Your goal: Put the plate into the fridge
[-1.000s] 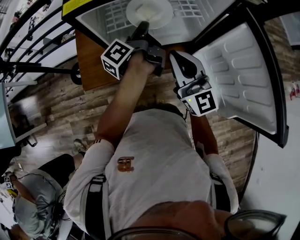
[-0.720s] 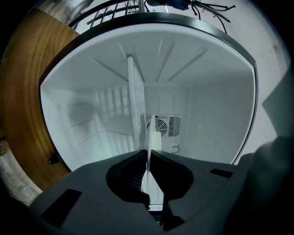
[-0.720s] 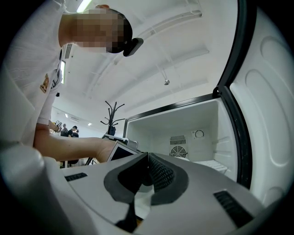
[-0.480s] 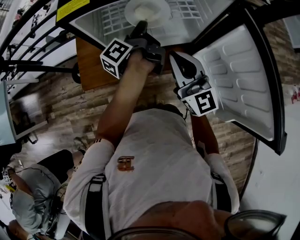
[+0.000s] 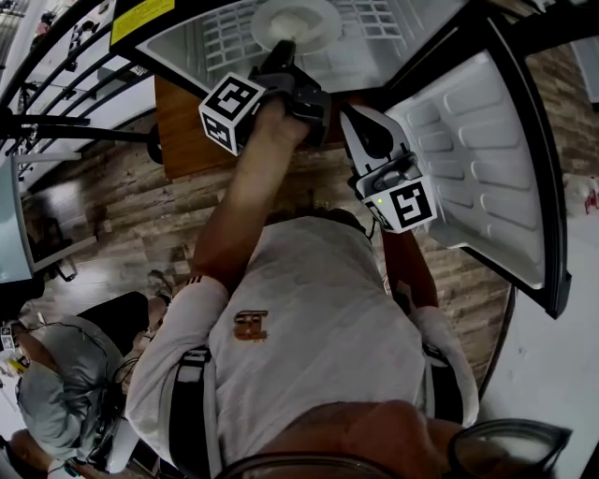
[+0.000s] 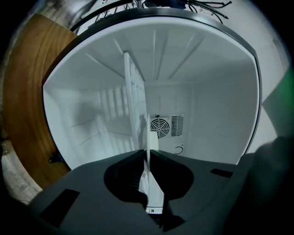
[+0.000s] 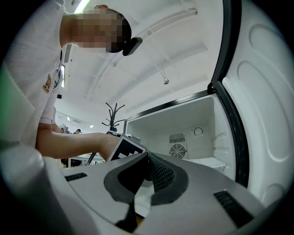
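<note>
The white plate (image 5: pixel 298 19) lies over the wire shelf (image 5: pixel 370 14) inside the open fridge at the top of the head view. My left gripper (image 5: pixel 281 54) is shut on the plate's near rim. In the left gripper view the plate (image 6: pixel 152 183) shows edge-on, pinched between the black jaws of the left gripper (image 6: pixel 149 153), with the fridge's back wall and fan vent (image 6: pixel 160 126) behind. My right gripper (image 5: pixel 354 117) hangs just right of the left one, in front of the fridge opening. In its own view the right gripper (image 7: pixel 148 158) is shut with nothing in it.
The fridge door (image 5: pixel 487 150) stands open to the right, its inner panel (image 7: pixel 264 114) close beside my right gripper. A wooden cabinet side (image 5: pixel 182 131) borders the fridge on the left. Another person (image 5: pixel 56 402) sits at the lower left on the wood-pattern floor.
</note>
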`<state>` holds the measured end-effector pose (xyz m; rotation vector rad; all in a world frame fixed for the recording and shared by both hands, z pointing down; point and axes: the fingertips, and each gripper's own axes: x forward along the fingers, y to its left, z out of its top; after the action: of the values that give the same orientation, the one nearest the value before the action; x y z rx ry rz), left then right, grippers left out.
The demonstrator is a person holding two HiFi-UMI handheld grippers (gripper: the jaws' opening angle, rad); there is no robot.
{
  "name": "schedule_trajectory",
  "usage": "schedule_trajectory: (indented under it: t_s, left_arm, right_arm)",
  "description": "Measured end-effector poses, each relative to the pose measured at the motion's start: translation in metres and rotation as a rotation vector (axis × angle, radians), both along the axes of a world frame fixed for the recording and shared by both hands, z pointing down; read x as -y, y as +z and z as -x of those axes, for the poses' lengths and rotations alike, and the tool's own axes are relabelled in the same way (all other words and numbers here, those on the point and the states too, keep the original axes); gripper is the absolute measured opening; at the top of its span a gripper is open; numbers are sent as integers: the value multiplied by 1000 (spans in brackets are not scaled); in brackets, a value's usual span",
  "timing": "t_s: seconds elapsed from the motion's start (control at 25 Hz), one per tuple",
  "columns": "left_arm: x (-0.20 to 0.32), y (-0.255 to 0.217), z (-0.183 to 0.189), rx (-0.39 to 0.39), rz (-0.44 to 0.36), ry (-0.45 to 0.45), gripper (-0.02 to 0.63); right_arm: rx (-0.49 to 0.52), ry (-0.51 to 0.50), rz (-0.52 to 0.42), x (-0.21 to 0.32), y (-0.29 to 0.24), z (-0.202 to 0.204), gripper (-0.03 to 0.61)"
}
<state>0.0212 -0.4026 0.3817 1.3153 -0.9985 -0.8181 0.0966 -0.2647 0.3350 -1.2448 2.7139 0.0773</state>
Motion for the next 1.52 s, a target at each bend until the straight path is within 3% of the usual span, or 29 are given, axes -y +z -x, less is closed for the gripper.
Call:
schedule_trajectory:
  t_s: [0.2, 0.4, 0.76, 1.0, 1.12, 1.32, 1.52]
  left_arm:
    - [-1, 0, -2, 27, 11, 17, 29]
    - [0, -3, -3, 56, 8, 41, 71]
    - [-7, 2, -5, 51, 7, 60, 110]
    - [-21, 1, -5, 25, -40, 85, 137]
    - [-31, -5, -3, 41, -99, 104, 137]
    - [-44, -22, 2, 134, -263, 130, 135]
    - [-61, -36, -1, 92, -386, 175, 80]
  right_arm:
    - [24, -1, -2, 0, -1, -2, 34]
    - [31, -3, 3, 1, 2, -5, 34]
    - [16, -12, 13, 1, 9, -4, 34]
    - [-2, -13, 39, 7, 15, -6, 34]
    - [-6, -15, 34, 11, 11, -4, 34]
    - [-11, -29, 26, 13, 4, 4, 34]
    - [17, -55, 28, 11, -7, 16, 34]
